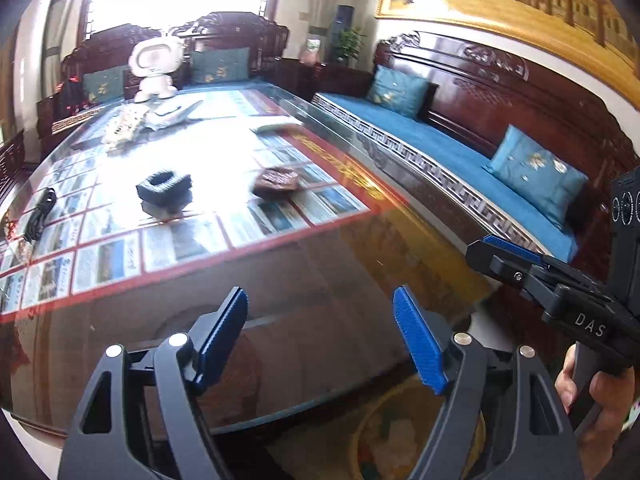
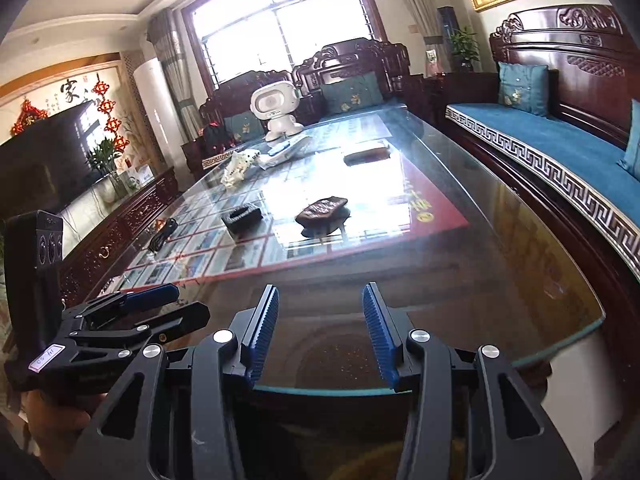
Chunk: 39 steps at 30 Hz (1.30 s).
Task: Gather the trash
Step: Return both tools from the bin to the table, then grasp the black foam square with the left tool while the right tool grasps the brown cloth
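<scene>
Crumpled white wrappers (image 2: 240, 166) and a pale plastic packet (image 2: 286, 152) lie at the far end of the glass-topped table (image 2: 500, 240), also in the left wrist view (image 1: 124, 128). My left gripper (image 1: 320, 332) is open and empty above the table's near end; it shows at the lower left of the right wrist view (image 2: 188, 300). My right gripper (image 2: 320, 330) is open and empty over the near edge; it shows at the right of the left wrist view (image 1: 478, 250). Both are far from the wrappers.
On the table are a black ashtray (image 2: 242, 216), a brown carved dish (image 2: 322, 210), a black cable (image 2: 162, 234), a dark flat object (image 2: 368, 154) and a white robot toy (image 2: 276, 110). A blue-cushioned wooden sofa (image 2: 560, 140) runs along the right. A TV (image 2: 44, 156) stands left.
</scene>
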Tool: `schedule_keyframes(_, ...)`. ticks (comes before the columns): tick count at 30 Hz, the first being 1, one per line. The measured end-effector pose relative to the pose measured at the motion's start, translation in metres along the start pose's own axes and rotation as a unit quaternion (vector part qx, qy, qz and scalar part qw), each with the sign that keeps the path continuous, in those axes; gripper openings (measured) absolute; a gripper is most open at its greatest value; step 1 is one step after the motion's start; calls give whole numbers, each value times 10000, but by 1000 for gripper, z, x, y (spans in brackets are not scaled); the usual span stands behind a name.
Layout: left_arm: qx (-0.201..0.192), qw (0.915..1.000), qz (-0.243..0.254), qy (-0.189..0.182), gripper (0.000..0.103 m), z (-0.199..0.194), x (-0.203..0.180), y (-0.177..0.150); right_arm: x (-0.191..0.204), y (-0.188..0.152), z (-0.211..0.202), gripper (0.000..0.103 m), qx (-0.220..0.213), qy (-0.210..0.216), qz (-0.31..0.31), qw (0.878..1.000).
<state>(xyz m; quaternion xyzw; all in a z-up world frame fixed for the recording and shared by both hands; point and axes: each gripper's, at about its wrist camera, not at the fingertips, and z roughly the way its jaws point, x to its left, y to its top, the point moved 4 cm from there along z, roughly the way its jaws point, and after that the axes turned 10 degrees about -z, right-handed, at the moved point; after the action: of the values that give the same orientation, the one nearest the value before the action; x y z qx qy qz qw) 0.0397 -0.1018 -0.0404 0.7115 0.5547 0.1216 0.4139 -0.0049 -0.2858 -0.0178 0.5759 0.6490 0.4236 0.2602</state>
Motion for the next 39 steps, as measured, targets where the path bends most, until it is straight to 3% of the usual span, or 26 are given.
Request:
schedule_keyframes(5,-60,9995,-220,240,76,12,20,24,12,23,33,45,70,211,-112,9997)
schedule_keyframes(9,-107,9987,-285,397,87,19,36,40,16,34,52,54,102,335,-97,9993)
schedule_keyframes(12,-177,9980,-221,569,97,25,44,50,16,41,65,67,89,358,-77,9993)
schedule_keyframes(17,-209,9972,-312,647,97,39,57,65,13,50,85,72,164,370,-73,9992)
schedule_keyframes(22,-175,9966,-390,704,99,57,69,76,8,60,104,87,196,298,-58,9993)
schedule_keyframes(39,-317,9905,-988,899,99,107,138,113,-6,71,194,88,659,117,61,9977)
